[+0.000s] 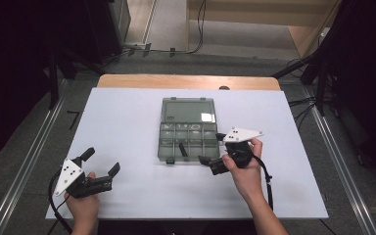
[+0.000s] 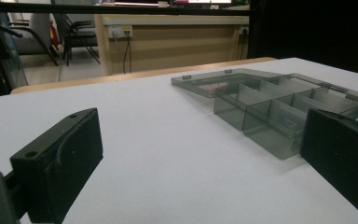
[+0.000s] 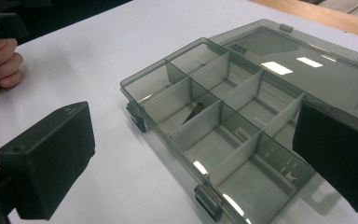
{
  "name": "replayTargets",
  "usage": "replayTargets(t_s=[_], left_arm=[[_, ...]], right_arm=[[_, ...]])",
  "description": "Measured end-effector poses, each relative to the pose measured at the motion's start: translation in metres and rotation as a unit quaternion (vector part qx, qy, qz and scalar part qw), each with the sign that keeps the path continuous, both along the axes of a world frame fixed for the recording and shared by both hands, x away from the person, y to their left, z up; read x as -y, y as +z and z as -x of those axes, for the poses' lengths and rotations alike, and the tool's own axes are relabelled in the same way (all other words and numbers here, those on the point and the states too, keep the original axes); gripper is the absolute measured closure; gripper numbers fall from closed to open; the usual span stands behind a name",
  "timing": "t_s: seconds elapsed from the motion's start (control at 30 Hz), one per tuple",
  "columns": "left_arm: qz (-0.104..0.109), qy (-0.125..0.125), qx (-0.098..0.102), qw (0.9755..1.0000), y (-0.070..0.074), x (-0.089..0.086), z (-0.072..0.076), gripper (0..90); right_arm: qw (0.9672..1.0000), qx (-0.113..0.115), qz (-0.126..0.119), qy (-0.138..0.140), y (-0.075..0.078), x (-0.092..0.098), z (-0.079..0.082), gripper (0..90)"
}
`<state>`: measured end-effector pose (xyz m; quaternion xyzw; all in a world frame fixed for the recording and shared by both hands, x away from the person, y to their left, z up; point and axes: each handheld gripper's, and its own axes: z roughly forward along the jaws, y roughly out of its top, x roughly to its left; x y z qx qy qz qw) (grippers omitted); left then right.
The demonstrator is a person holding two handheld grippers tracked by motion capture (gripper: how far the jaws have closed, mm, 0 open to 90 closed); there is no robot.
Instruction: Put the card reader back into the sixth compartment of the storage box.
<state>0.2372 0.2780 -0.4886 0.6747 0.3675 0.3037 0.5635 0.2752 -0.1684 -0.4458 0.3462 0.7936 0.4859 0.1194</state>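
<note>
A smoky clear organizer box (image 1: pixel 160 142) lies at the table's middle, its lid (image 1: pixel 188 110) laid flat open on the far side. Dividers split the tray into several compartments; a small black piece (image 1: pixel 181 149) rests in a front one, seen too as the dark piece (image 3: pixel 193 111). My right gripper (image 1: pixel 212 148) is open at the box's front right corner, and the tray wall (image 3: pixel 144 100) lies between its jaws. My left gripper (image 1: pixel 102 161) is open low over bare table at the front left, well apart from the box (image 2: pixel 261 133).
The white tabletop (image 1: pixel 122 122) has a wooden strip (image 1: pixel 186 81) along its far edge. Metal rails (image 1: pixel 27 161) run along the floor on both sides, and cables lie at the back. The person's left hand (image 3: pixel 0 65) appears at the right gripper view's upper left.
</note>
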Motion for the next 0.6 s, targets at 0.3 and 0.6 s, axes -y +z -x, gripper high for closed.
replayTargets(t_s=[0.3, 0.6], left_arm=[[-0.001, 0.000, 0.000, 1.0000, 0.000, 0.000, 0.000, 0.0], [0.000, 0.000, 0.000, 1.0000, 0.000, 0.000, 0.000, 0.0]], right_arm=[[0.9996, 0.012, -0.016, -0.018, 0.001, 0.024, 0.013, 0.0], [0.9989, 0.024, -0.027, -0.031, -0.003, 0.040, 0.026, 0.0]])
